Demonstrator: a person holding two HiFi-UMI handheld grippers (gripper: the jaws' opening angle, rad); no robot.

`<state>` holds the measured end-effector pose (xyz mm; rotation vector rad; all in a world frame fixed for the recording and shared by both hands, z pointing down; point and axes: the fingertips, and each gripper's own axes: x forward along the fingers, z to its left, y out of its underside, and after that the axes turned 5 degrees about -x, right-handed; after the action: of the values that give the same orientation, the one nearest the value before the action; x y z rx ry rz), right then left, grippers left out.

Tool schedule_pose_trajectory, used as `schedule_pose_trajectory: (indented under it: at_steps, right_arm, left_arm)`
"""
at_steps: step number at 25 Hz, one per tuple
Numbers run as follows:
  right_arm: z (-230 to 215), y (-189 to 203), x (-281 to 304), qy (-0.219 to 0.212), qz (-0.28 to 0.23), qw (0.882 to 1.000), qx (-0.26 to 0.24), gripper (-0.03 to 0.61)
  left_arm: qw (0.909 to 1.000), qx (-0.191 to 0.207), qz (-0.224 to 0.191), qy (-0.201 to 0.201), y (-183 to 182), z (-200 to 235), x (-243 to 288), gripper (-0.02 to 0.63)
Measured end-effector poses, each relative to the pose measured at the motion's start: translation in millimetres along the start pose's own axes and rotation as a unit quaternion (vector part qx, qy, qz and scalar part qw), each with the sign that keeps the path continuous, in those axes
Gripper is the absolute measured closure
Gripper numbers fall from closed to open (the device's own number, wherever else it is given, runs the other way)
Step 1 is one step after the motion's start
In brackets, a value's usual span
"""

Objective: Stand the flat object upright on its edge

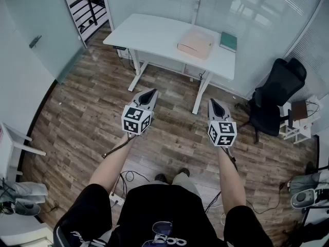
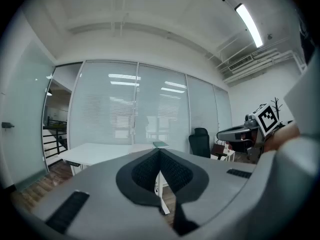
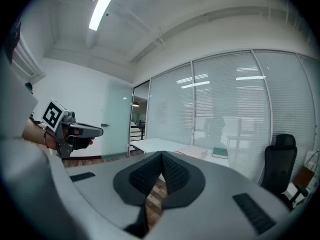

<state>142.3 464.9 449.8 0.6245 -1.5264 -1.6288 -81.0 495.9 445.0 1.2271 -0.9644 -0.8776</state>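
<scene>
In the head view the person stands on the wooden floor [image 1: 169, 143] in the lower half of the frame, well short of the white worktop [image 1: 154, 35] at the upper centre. The left hand-held gripper [image 1: 152, 91] and the right hand-held gripper [image 1: 212, 102] are held out side by side in mid-frame, both aimed towards that worktop and neither near it. Two flat things lie on the worktop's right end: a pale pink box [image 1: 195, 43] and, just beside it towards the glass wall, a green book [image 1: 229, 41]. Both lie on their broad faces. Which of them the task means I cannot tell; the book looks the likelier. A black office chair [image 1: 272, 102] stands at the right.

In the left gripper view the jaws are pressed together at the lower centre with nothing between them; the worktop shows far off behind them, with the book a thin sliver above the jaw tips.

In the right gripper view the jaws are likewise closed on nothing — box and book sit small in the centre distance.

By my reading the task has not begun: nothing is grasped or tipped up. The approach, the grasp and the standing on edge are all left to do.
</scene>
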Motion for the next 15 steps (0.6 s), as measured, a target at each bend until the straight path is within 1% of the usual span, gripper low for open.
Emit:
schedule_pose_trajectory:
  at_steps: [8,15]
  right_arm:
    - [-9.6,2.6,34.0,-0.003,-0.001,1.000,-0.004,0.557]
    - [-36.3,8.6,87.7,0.000,-0.002,1.000,-0.005,0.555]
  left_arm:
    - [1.0000,-0.005,0.002,-0.004,3.7,23.8,25.7,0.594]
    - [0.9999,0.003,0.005,-0.008,1.3,53.6,72.4,0.594]
